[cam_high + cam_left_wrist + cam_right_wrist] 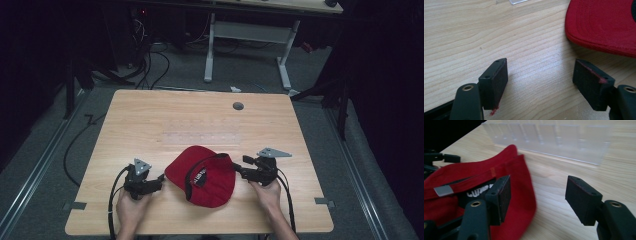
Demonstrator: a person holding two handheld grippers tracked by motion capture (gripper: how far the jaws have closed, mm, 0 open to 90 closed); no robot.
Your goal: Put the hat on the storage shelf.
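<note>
So a red cap (pixel 202 176) was lying upside down on the light wooden table (pixel 150 120), near the person's edge, right between the two grippers. You could see the black inner band and a label inside it.

The left gripper (pixel 159 181) sat just to the left of the cap, held in the person's left hand (pixel 131 207). Its jaws were spread wide with nothing but bare tabletop between them. In the left gripper view the cap's red brim (pixel 602 25) was ahead and off to the right of the jaws, close but not touching. The pads had some red smudges on their edges.

The right gripper (pixel 239 170) was on the other side, in the right hand (pixel 267 192), and its jaws were apart too. In the right gripper view one jaw hung over the cap's rim (pixel 524 185) and the other over bare wood, so the cap's edge sat partly in the gap. Couldn't tell if that jaw actually touched the fabric. Beyond the jaws there was a clear plastic tray (pixel 549 140) lying flat on the table.
</note>
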